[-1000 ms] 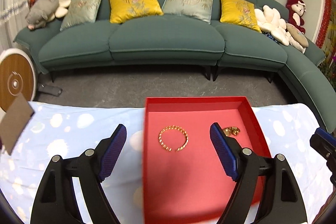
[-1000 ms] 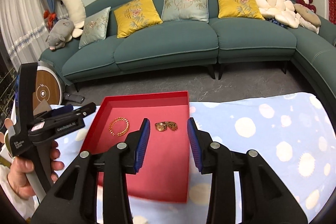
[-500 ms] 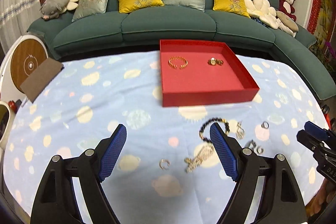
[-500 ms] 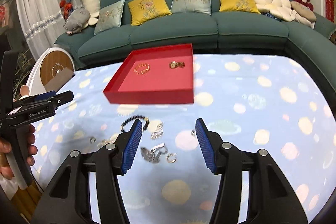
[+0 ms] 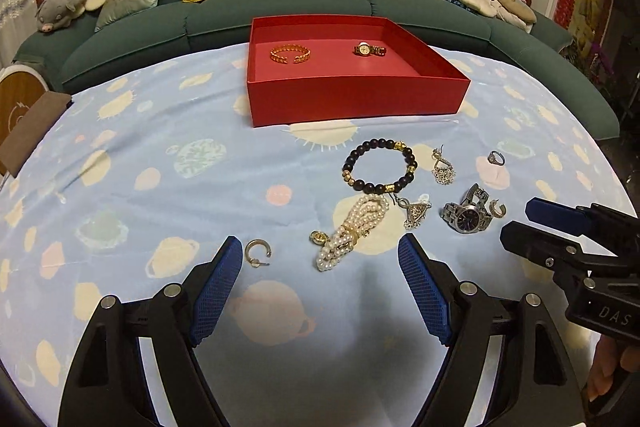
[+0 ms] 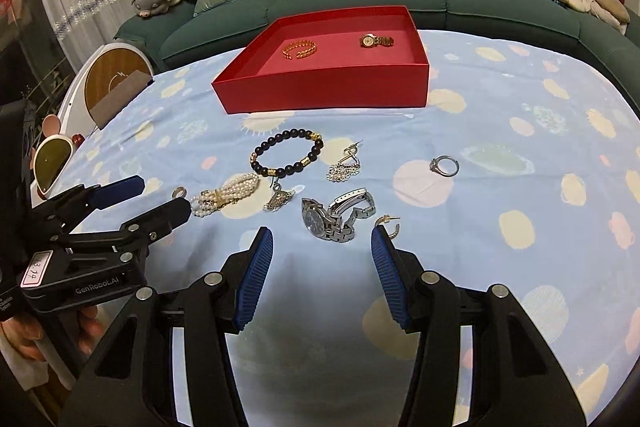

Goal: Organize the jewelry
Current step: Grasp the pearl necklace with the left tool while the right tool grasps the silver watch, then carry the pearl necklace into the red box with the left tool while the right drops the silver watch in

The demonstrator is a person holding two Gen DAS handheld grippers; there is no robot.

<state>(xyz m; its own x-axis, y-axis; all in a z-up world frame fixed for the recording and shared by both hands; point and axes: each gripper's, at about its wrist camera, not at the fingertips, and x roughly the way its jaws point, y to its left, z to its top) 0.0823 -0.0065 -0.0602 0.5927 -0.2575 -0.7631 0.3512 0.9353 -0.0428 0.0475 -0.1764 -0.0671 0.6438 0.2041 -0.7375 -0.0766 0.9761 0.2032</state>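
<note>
A red box (image 5: 352,99) (image 6: 320,91) at the far side of the table holds a gold bangle (image 5: 290,53) and a gold watch (image 5: 369,49). Loose on the cloth lie a black bead bracelet (image 5: 376,143), a pearl bracelet (image 5: 356,231), a silver watch (image 6: 320,223), a ring (image 6: 444,165), two hoop earrings (image 5: 257,253) (image 6: 390,225) and two dangling earrings (image 5: 443,169). My left gripper (image 5: 320,247) hovers just short of the pearl bracelet, its jaws closing slightly with nothing between them. My right gripper (image 6: 322,235) is open just before the silver watch, holding nothing.
A blue cloth with planet prints (image 5: 160,167) covers the table. Behind it runs a green sofa (image 5: 280,11) with cushions and plush toys. A round wooden disc (image 6: 116,75) and a brown card (image 5: 32,127) stand off the left edge.
Both grippers have drawn back from over the red box and sunk toward the cloth, bringing the loose jewelry into view. The right jaws have spread wider.
</note>
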